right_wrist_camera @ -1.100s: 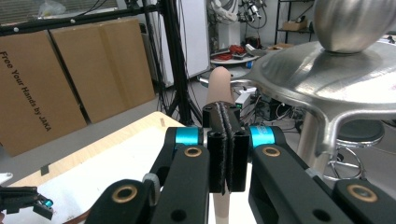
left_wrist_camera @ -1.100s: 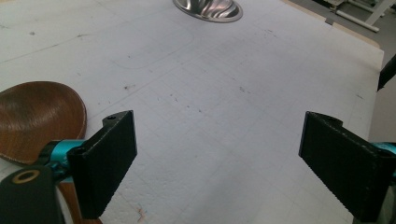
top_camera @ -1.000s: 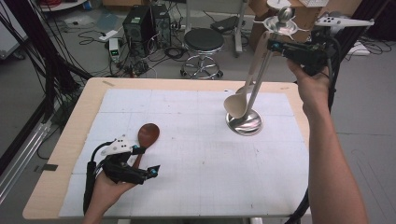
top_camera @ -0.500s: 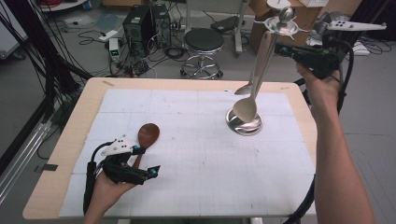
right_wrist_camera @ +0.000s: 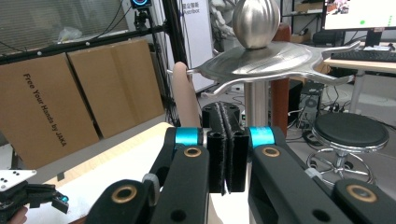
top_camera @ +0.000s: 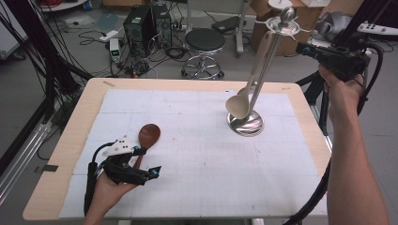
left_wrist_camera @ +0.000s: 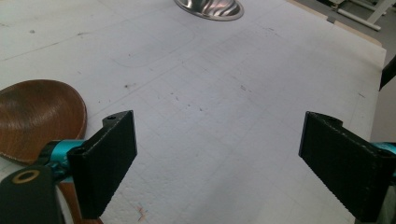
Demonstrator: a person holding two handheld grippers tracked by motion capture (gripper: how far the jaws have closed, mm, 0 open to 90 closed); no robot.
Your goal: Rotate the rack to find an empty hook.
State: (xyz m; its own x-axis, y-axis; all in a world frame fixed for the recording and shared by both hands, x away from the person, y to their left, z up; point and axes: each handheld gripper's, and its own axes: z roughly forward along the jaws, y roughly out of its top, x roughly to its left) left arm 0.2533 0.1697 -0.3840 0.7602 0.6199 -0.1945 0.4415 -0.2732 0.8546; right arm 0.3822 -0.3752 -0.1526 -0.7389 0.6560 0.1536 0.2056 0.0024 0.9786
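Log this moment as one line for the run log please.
left gripper: open, beside brown spoon on mat | right gripper: shut, empty, near rack top | beige spoon: hanging on rack

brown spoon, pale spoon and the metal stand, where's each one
brown spoon [top_camera: 149,135], high view, on its bowl
pale spoon [top_camera: 238,106], high view, on its bowl
metal stand [top_camera: 245,124], high view, on its round base

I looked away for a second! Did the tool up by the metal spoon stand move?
Yes. The right tool slid toward the picture's right, away from the stand's pole, with jaws shut.
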